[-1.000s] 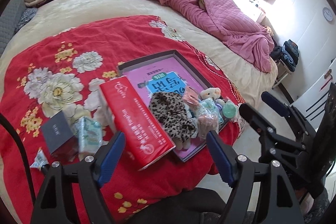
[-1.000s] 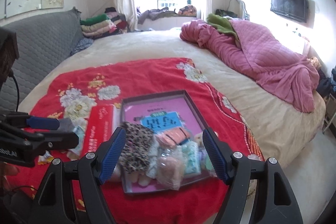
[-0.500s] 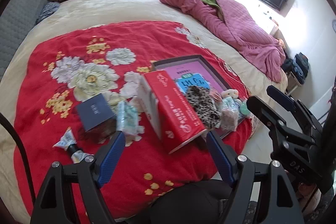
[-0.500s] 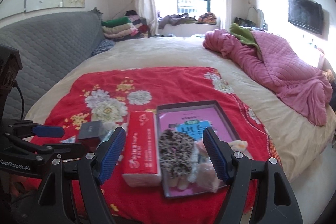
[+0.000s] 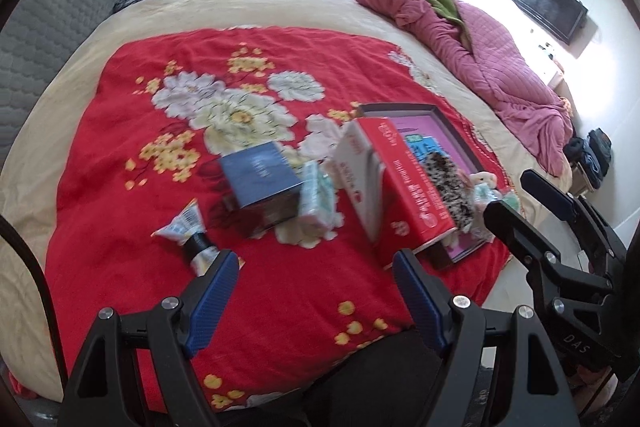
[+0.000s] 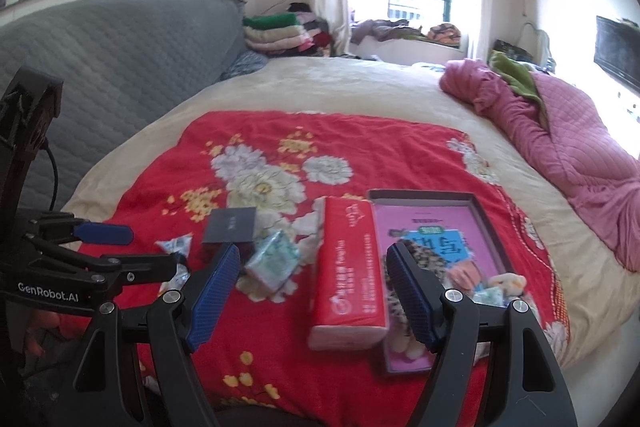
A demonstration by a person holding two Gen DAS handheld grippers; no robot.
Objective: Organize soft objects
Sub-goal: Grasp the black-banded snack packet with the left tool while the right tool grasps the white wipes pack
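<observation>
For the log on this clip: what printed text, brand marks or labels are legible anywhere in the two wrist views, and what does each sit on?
"GenRobot.AI": white lettering on the black left gripper body, right wrist view.
"DAS": pale letters on the black right gripper body, left wrist view.
Red rectangular tissue pack: white print, too blurred to read.
Pink printed sheet in the dark shallow box: large blue characters, not legible.
Dark blue square box: faint mark, unreadable.

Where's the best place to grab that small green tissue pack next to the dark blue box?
Probably across the short width of the green tissue pack, coming from above. It lies between the dark blue box and red tissue package, so a top approach fits best. Its soft wrapper should give under the fingers.
</observation>
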